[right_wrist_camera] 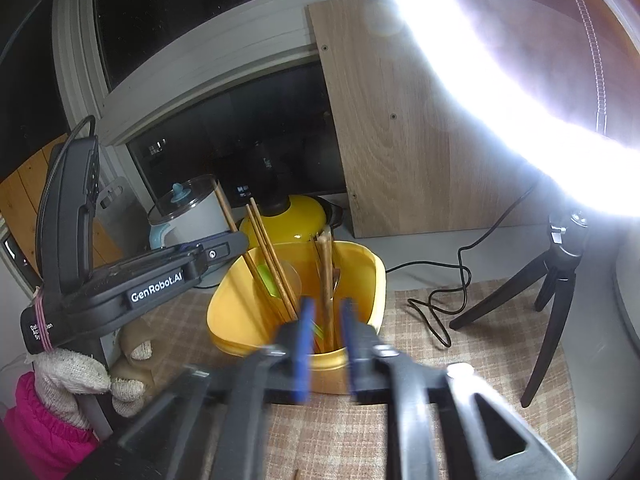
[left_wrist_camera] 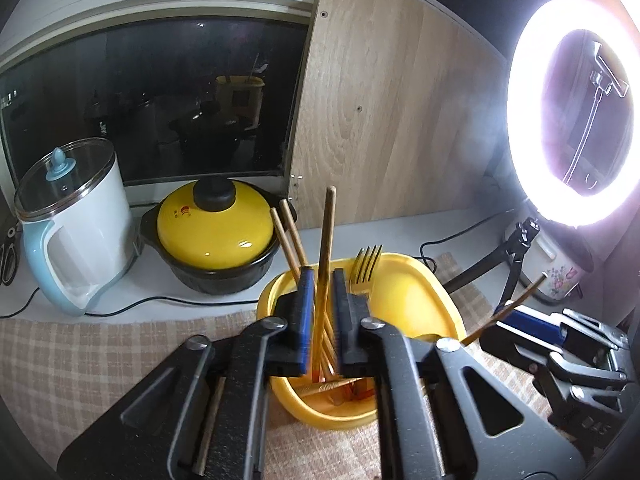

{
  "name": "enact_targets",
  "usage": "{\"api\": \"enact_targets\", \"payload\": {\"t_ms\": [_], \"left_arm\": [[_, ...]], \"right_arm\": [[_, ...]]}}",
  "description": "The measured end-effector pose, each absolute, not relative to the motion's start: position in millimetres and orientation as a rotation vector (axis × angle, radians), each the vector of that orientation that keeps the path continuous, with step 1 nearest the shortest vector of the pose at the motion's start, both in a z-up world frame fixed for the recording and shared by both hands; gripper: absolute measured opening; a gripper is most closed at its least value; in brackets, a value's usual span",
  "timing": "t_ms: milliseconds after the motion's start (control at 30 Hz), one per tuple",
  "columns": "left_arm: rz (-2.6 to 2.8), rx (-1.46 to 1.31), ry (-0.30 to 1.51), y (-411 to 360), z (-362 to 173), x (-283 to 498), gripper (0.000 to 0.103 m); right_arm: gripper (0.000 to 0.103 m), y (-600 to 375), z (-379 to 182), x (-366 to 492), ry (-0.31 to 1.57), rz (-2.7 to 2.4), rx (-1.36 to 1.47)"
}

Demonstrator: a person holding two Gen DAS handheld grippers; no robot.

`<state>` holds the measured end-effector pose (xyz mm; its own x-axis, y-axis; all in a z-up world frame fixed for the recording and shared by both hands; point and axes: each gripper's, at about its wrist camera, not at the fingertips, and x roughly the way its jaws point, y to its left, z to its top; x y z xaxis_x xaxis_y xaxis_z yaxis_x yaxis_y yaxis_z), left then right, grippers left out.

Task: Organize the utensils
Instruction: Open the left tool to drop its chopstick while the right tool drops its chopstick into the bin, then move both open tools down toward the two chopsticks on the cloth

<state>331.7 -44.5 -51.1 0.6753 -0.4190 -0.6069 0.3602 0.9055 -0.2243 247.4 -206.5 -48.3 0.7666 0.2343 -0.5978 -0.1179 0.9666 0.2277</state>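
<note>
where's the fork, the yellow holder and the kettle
fork (left_wrist_camera: pixel 366 264), left wrist view, on its tines
yellow holder (left_wrist_camera: pixel 404 292), left wrist view, on its inner wall
kettle (left_wrist_camera: pixel 86 216), left wrist view, on its white body

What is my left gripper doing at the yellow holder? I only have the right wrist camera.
Observer: The left gripper has its fingers close on either side of one upright chopstick standing in the yellow holder; I cannot tell if they pinch it.
Operator: Any metal cutlery in there?
Observer: Yes, a fork stands tines up beside that chopstick.
</note>
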Motion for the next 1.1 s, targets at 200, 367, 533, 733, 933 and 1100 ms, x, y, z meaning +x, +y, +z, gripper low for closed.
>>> {"api": "enact_targets", "payload": {"t_ms": [200,367,533,733,933,1100], "left_arm": [[-0.418,-0.115,0.689,-34.2,-47.3,321.5,0.032],[-0.405,-0.104,0.689,-30.3,-44.3,309.8,0.032],[-0.393,-0.094,0.676,-27.9,-40.2,293.1,0.032],[-0.377,-0.088,0.658,-23.9,-32.0,272.9,0.032],[-0.361,-0.073,0.635,-23.5,-23.6,249.4,0.032],[-0.336,-0.072,0.638,-21.7,-21.8,229.0,0.032]], "right_arm": [[0.06,-211.7,-47.6,240.4,0.654,0.181,0.193],[0.071,-218.9,-48.5,230.7,0.643,0.17,0.231],[0.074,-223.5,-45.3,219.6,0.633,0.168,0.251],[0.076,-230.6,-41.3,201.6,0.619,0.168,0.277],[0.077,-239.5,-42.3,186.2,0.627,0.169,0.306],[0.094,-245.6,-42.9,174.4,0.622,0.17,0.303]]}}
